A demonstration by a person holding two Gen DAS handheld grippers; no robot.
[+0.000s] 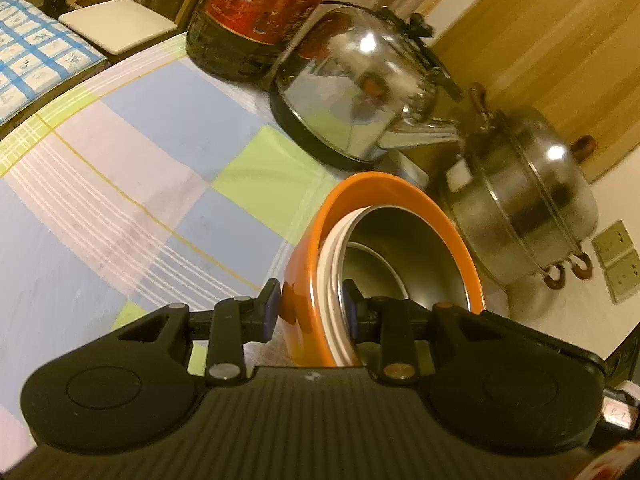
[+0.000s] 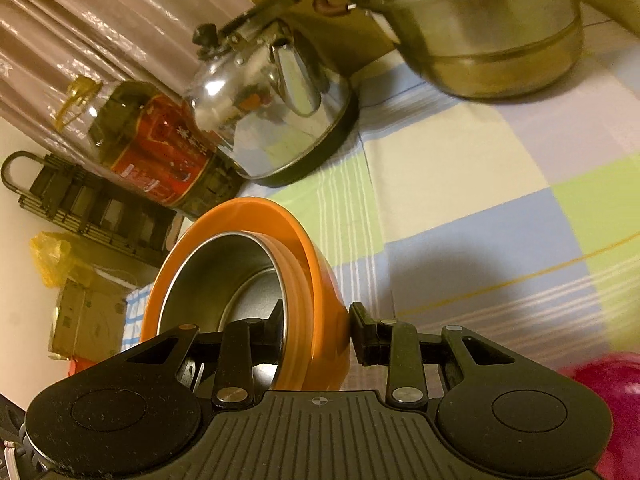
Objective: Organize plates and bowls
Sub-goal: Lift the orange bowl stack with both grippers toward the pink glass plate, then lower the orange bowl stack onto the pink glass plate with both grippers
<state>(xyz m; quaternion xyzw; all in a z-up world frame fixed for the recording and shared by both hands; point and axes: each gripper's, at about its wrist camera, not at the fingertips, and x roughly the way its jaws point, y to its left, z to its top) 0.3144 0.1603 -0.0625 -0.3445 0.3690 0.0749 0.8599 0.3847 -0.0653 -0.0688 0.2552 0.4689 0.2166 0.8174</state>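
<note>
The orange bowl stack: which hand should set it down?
Neither alone, probably. The left hand-held gripper and the right hand-held gripper each clamp a rim of the orange bowl, with the steel bowl nested inside. Both should likely lower it together.

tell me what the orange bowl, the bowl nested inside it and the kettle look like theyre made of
Orange bowl: likely plastic or melamine; opaque even colour, soft sheen, though glazed ceramic is possible.
Inner bowl: metal lining, probably stainless steel, with a dull grey brushed look; its white ribbed outer wall looks plastic.
Kettle: polished stainless steel, mirroring the room and lights; black base ring and handle, likely plastic.
</note>
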